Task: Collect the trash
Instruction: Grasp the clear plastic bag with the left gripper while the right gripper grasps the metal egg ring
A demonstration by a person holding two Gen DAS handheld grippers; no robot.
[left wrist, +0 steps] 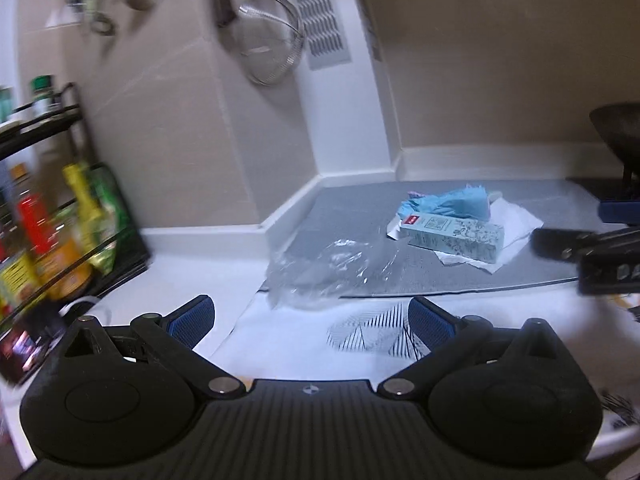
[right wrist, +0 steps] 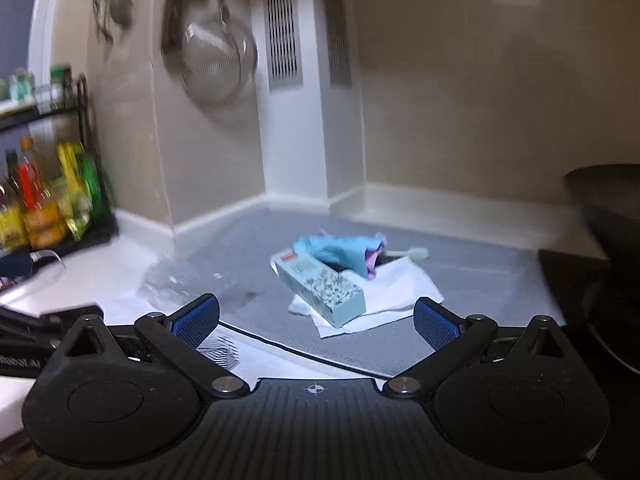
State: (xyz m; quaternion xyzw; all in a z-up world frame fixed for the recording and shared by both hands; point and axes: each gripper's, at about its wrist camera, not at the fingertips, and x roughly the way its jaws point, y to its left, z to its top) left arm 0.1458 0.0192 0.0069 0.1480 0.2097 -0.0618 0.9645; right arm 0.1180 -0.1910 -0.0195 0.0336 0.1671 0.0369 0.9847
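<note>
Both views blurred by motion; fine detail unreliable.

Left gripper (left wrist: 310,322): jaws spread wide, nothing between the blue pads (left wrist: 188,324). It hangs over the white surface (left wrist: 192,276) near the front edge of a grey mat (left wrist: 340,220). A white sheet with a black striped print (left wrist: 372,334) lies directly under it.

Right gripper (right wrist: 316,324): jaws likewise wide apart, empty, above the front edge of the same mat. In the left wrist view its black body enters from the right edge, just beside the trash pile without touching it.

Trash, all on the grey mat near the wall corner:
- pale blue patterned carton (right wrist: 322,286), lying on its side, red label at one end;
- white paper napkin (right wrist: 400,288) beneath the carton;
- crumpled blue material (right wrist: 340,250) touching the carton's far side, a purple piece (right wrist: 372,264) showing at its right;
- clear plastic wrap (left wrist: 320,268), crumpled, at the mat's left front corner, partly over the white sheet, apart from the carton.

Surroundings: black rack with bottles (left wrist: 48,216) to the left on the surface; wire strainer (right wrist: 218,60) hanging on the wall; dark pan (right wrist: 604,216) at the right edge.
</note>
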